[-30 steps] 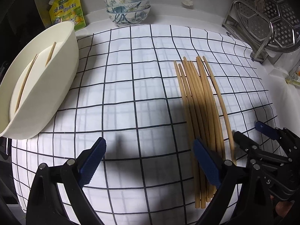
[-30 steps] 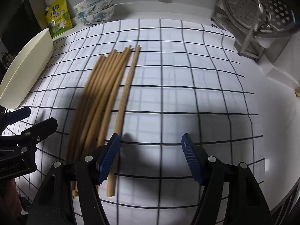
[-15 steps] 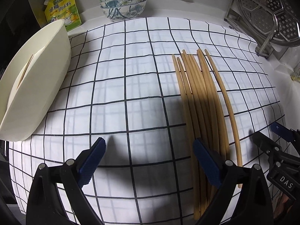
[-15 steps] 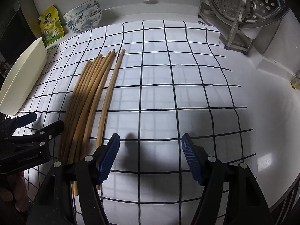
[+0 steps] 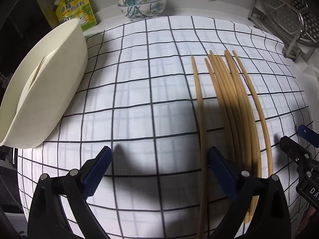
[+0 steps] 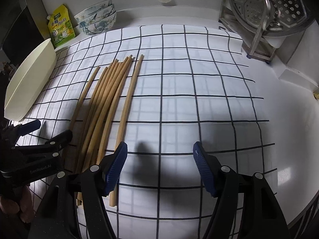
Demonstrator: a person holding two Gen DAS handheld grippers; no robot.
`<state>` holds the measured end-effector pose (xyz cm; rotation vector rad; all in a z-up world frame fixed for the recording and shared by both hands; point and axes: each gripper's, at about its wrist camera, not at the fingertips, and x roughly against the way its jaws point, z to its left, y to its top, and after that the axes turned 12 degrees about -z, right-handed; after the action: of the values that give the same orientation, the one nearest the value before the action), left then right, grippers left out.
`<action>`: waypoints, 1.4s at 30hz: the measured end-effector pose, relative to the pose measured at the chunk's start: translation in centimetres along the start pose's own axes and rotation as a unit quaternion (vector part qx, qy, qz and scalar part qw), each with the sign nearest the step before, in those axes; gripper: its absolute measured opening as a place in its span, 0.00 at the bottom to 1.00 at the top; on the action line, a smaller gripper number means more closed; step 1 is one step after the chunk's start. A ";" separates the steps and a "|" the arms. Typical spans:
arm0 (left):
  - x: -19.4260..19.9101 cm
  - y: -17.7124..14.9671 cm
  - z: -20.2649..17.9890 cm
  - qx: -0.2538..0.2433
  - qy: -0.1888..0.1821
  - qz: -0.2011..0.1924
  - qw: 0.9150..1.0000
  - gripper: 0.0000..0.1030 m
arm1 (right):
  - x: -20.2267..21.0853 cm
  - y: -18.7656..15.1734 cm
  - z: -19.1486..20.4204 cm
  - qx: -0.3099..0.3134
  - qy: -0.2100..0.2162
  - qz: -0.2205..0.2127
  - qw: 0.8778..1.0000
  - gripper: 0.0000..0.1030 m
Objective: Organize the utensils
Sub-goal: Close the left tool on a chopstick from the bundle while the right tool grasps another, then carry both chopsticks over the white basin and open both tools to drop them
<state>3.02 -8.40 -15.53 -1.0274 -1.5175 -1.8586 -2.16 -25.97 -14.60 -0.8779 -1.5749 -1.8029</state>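
Several bamboo chopsticks (image 5: pixel 235 107) lie side by side on the checked cloth (image 5: pixel 139 99); they also show in the right wrist view (image 6: pixel 105 107). One chopstick (image 5: pixel 200 119) lies apart at the bundle's left, passing just inside my left gripper's right finger. My left gripper (image 5: pixel 159 161) is open and low over the cloth. My right gripper (image 6: pixel 159 159) is open and empty, just right of the bundle. A cream oval tub (image 5: pixel 45 91) at the left holds what looks like chopsticks, mostly hidden.
Stacked patterned bowls (image 5: pixel 141 2) and a yellow pouch (image 5: pixel 74 6) stand at the back. A steel rack (image 6: pixel 265 18) with perforated trays stands at the back right. The white counter (image 6: pixel 289 131) extends to the right of the cloth.
Both grippers have moved nearer and lower to the cloth. One chopstick now lies apart from the bundle, to its left, by my left gripper's right finger.
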 end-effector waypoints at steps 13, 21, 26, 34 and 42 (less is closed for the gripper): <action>-0.5 0.8 0.1 0.012 -0.010 -0.004 1.000 0.86 | -1.9 0.4 2.4 0.036 -0.014 0.000 0.999 0.63; 0.0 1.6 -1.2 -0.001 -0.052 -0.010 0.999 0.25 | -1.6 0.5 2.5 0.037 0.012 -0.006 0.999 0.18; 0.0 1.8 -1.0 0.005 -0.077 0.002 0.997 0.07 | -1.6 0.8 1.1 -0.011 0.038 0.004 0.999 0.06; 2.0 3.0 1.1 0.029 -0.090 -0.012 0.995 0.07 | 1.2 2.7 1.6 -0.030 0.055 -0.020 0.998 0.06; 6.4 6.1 6.1 0.056 -0.073 -0.074 0.993 0.07 | 4.5 7.7 6.2 -0.009 0.083 -0.077 0.994 0.06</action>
<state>5.49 -3.45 -6.32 -1.0424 -1.8065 -1.8048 1.76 -20.87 -5.89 -0.6109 -1.5588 -1.9450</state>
